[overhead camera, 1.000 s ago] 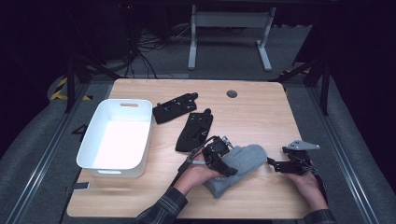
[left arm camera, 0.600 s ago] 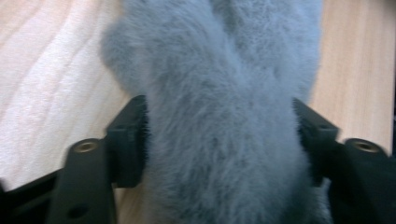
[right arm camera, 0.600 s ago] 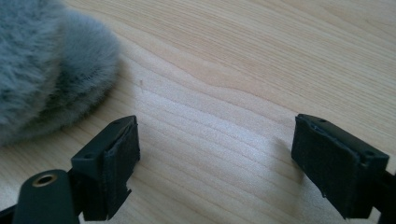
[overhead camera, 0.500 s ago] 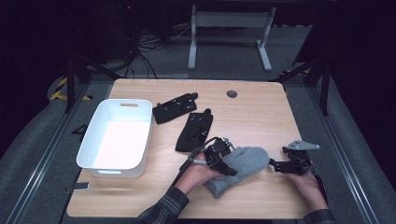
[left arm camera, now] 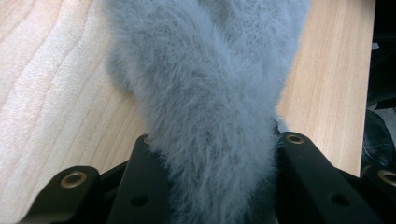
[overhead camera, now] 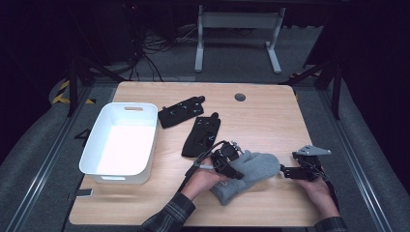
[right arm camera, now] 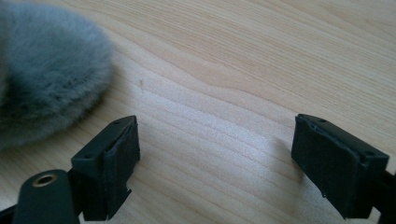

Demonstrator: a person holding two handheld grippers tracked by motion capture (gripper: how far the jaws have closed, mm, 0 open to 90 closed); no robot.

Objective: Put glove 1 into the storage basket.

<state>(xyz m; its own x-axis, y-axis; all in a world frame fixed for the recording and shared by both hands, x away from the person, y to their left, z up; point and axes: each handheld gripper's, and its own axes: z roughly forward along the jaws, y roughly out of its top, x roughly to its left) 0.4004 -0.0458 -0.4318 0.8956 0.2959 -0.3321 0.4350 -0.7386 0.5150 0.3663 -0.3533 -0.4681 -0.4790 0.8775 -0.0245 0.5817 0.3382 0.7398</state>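
**Left gripper closing on grey mitten, right standing by**

Step in hand, as judged: the grasp. The left gripper (overhead camera: pixel 231 163) sat over the near half of the mitten (overhead camera: pixel 254 169), its jaws having just been closing, and in the left gripper view the fleece (left arm camera: pixel 210 116) bulged between both jaws, pinched at each side. The right gripper (overhead camera: pixel 290 171) lay just off the mitten's far-right tip, jaws wide apart over bare table (right arm camera: pixel 224 102), holding nothing.

Next move probably calls for a lift clear of the table, then a carry left toward the tub (overhead camera: pixel 121 140), well apart from the left gripper. Soft pile may slip; a firm pinch is needed.

Mitten's long axis ran diagonally, from the cuff near the left hand (overhead camera: pixel 203 180) out to the rounded tip toward the right gripper. Two black gloves (overhead camera: pixel 200 135) lay just beyond the left gripper.
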